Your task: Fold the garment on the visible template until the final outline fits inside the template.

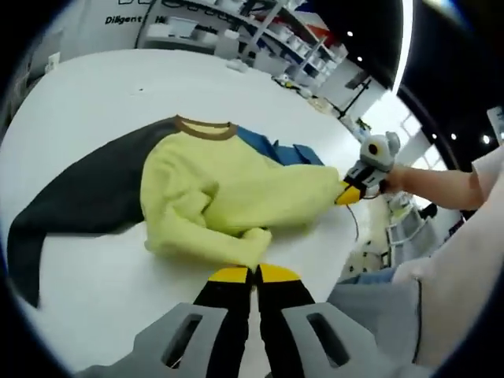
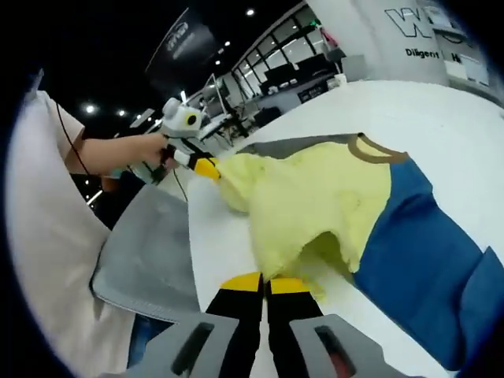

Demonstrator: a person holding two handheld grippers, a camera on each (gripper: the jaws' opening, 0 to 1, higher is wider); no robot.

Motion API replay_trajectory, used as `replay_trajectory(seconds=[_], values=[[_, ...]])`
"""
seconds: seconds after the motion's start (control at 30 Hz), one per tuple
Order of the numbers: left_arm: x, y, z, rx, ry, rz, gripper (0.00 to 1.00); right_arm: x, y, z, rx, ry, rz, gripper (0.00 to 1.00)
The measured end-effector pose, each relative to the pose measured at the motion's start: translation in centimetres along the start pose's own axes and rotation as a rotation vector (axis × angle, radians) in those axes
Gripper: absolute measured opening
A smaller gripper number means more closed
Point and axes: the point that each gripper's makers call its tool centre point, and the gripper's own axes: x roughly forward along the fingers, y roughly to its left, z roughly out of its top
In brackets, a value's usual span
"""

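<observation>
A sweatshirt lies on the white table (image 1: 102,87): yellow body (image 1: 228,189), brown collar (image 1: 206,127), dark grey sleeve (image 1: 79,197) spread left, blue sleeve (image 1: 276,150) partly hidden under the body. My left gripper (image 1: 253,272) is shut on a bunched yellow edge at the near side. The right gripper (image 1: 349,194) comes in from the right, shut on another yellow corner. In the right gripper view, its jaws (image 2: 267,282) pinch the yellow cloth (image 2: 315,197); the blue sleeve (image 2: 425,268) lies to the right. The left gripper (image 2: 206,168) grips the far yellow corner.
The person's hand (image 2: 118,150) and pale sleeve (image 1: 472,252) stand at the table edge, with grey clothing (image 2: 146,252) close below it. Shelves with boxes (image 1: 276,31) stand behind the table. Bare white tabletop (image 2: 465,126) surrounds the garment.
</observation>
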Motion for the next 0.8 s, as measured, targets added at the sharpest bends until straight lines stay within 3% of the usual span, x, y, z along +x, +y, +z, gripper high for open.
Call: replay_trajectory(seconds=[0.17, 0.27, 0.37, 0.4, 0.53, 0.63, 0.7, 0.8], values=[[-1.2, -0.4, -2.7, -0.05, 0.059, -0.03, 0.01, -0.6, 2.1, -0.6, 0.033, 0.001, 0.054, 0.0], [-1.5, -0.6, -4.7, -0.081, 0.095, -0.044, 0.01, -0.6, 3.0, -2.1, 0.062, 0.017, 0.071, 0.0], [-1.5, -0.9, -6.8, -0.123, 0.132, -0.061, 0.01, -0.5, 2.7, -3.9, 0.089, 0.04, 0.044, 0.0], [-1.6, -1.0, -7.5, -0.142, 0.15, -0.071, 0.01, -0.4, 2.5, -4.9, 0.128, 0.064, 0.029, 0.0], [-1.4, -0.7, -9.4, -0.172, 0.176, -0.069, 0.01, -0.3, 0.5, -8.8, 0.151, 0.185, -0.074, 0.0], [-1.6, 0.3, -10.2, -0.162, 0.194, -0.028, 0.01, -0.4, -0.7, -8.9, 0.087, 0.182, -0.143, 0.0], [-1.9, 1.7, -10.3, -0.119, 0.206, 0.031, 0.01, -0.7, -1.0, -8.7, 0.137, 0.174, -0.153, 0.0], [-2.5, 3.0, -9.8, -0.092, 0.209, 0.07, 0.01, -1.5, -2.1, -8.3, 0.124, 0.166, -0.191, 0.0]])
